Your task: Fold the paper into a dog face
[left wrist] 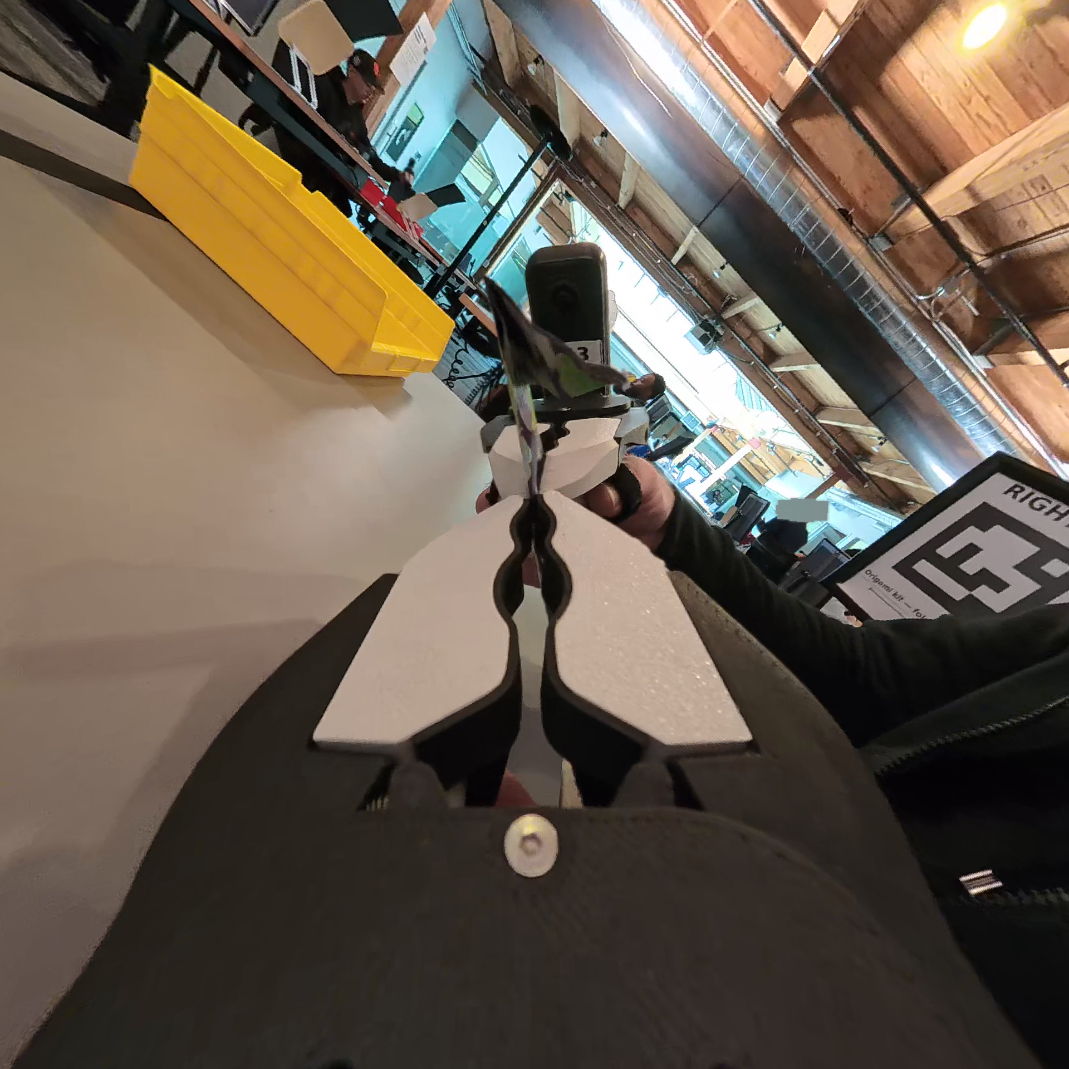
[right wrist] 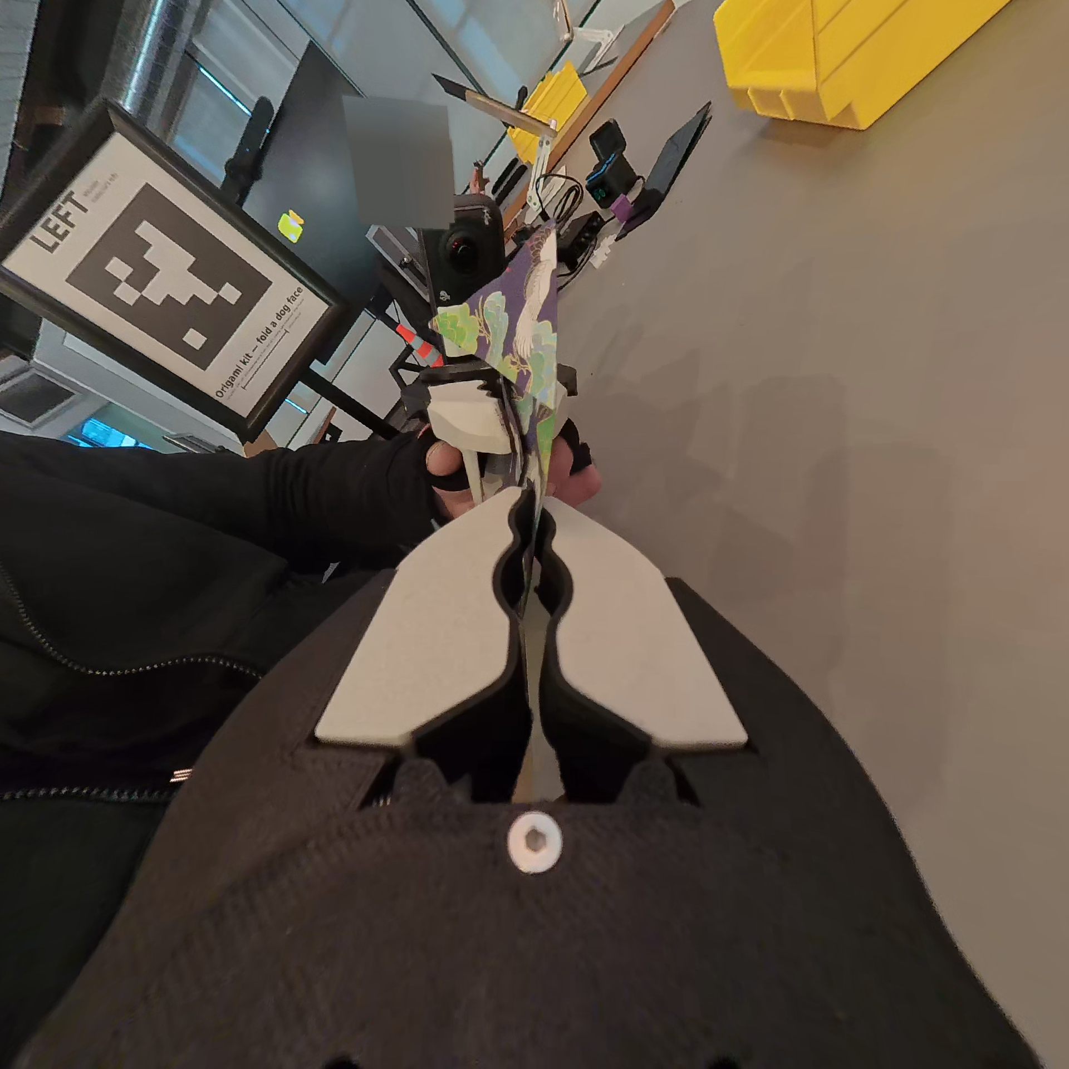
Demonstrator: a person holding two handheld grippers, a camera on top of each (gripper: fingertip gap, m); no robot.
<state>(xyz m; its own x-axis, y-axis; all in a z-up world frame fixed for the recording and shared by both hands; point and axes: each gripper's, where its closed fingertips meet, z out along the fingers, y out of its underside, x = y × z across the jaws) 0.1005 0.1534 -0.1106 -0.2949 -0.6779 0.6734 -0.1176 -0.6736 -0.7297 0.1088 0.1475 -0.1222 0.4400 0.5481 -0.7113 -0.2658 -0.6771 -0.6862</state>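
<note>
The patterned purple and green paper [right wrist: 520, 330] is folded and held in the air between both grippers, edge-on to each camera. My left gripper [left wrist: 533, 509] is shut on one end of the paper [left wrist: 529, 358]. My right gripper [right wrist: 535, 509] is shut on the other end. The two grippers face each other tip to tip above the table. In the left wrist view the right gripper [left wrist: 549, 457] shows beyond the paper. In the right wrist view the left gripper [right wrist: 497, 422] shows behind it.
A yellow plastic bin [left wrist: 277, 231] stands on the beige table [left wrist: 202, 491], also in the right wrist view [right wrist: 839, 63]. Framed marker signs stand at the sides [left wrist: 983, 555] [right wrist: 162, 277]. Cameras, cables and a tablet [right wrist: 625, 185] lie at the table's far end. Only a small space, under 4 cm, lies between the two pairs of fingers.
</note>
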